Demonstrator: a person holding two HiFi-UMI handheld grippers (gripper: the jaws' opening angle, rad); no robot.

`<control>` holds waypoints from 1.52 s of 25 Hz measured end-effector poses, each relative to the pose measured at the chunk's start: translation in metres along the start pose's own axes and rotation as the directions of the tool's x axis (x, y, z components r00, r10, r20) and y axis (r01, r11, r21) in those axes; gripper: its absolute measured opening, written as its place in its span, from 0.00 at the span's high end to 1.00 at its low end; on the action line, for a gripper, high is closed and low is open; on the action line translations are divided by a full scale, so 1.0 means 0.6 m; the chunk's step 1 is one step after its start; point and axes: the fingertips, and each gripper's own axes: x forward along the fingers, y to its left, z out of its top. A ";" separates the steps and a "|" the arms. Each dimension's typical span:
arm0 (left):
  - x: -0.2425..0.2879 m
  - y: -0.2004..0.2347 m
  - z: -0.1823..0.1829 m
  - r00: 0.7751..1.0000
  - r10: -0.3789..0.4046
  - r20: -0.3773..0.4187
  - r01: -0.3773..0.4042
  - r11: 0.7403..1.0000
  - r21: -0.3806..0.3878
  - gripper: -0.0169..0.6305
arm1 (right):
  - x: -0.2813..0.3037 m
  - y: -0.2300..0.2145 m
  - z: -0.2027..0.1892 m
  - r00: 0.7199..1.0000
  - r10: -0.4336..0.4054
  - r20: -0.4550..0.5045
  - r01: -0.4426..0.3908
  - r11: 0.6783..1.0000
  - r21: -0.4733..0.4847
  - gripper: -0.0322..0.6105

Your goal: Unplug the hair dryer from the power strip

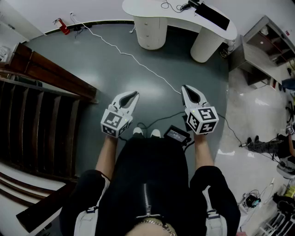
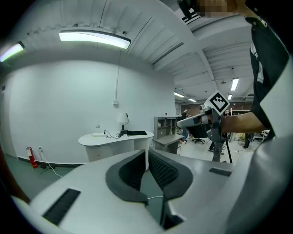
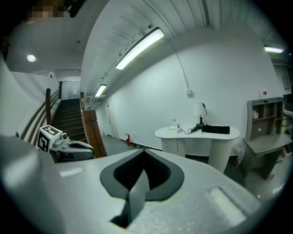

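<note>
**A:** Entry one, the tools?

**B:** Left gripper (image 1: 134,95): pads pressed together, nothing between them. Right gripper (image 1: 184,87): likewise clamped tight on nothing. The person holds both out in front, side by side and apart from each other.

**A:** Entry two, the hair dryer?

**B:** Not identified for certain. The candidate is a pale upright item (image 3: 198,109) on the white desk (image 1: 152,9), standing on a dark foot. A dark cord (image 3: 187,130) runs from that foot to a flat white block (image 3: 173,128) at its left on the same top. All of it is too small to say whether these are the dryer and the power strip.

**A:** Position against the tools?

**B:** Well apart. The desk stands by the far wall, across the grey floor, ahead of both grippers. Neither gripper is near it. In the right gripper view the item sits right of the jaw line. In the left gripper view it sits left of it.

**A:** Long axis, heading?

**B:** Long axis vertical, wide end up. Which way it faces, I cannot tell.

**A:** Other entries?

**B:** A black flat pad (image 1: 213,16) toward the desk's right end. A white cable (image 1: 138,60) lies across the floor, running from the wall toward the person's feet.
</note>
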 end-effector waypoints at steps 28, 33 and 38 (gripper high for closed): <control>0.023 -0.051 0.013 0.999 0.018 -0.048 -0.017 1.000 0.025 0.94 | -0.045 -0.017 -0.031 0.999 -0.046 -0.011 0.046 0.998 -0.042 0.94; 0.030 -0.034 0.025 0.999 0.034 -0.036 -0.033 0.999 0.024 0.94 | -0.028 -0.011 -0.022 1.000 -0.026 -0.011 0.025 0.998 -0.049 0.94; 0.050 -0.016 0.018 0.999 -0.021 -0.025 0.020 0.999 -0.042 0.95 | 0.013 -0.015 -0.013 1.000 -0.019 -0.014 0.019 0.999 -0.048 0.94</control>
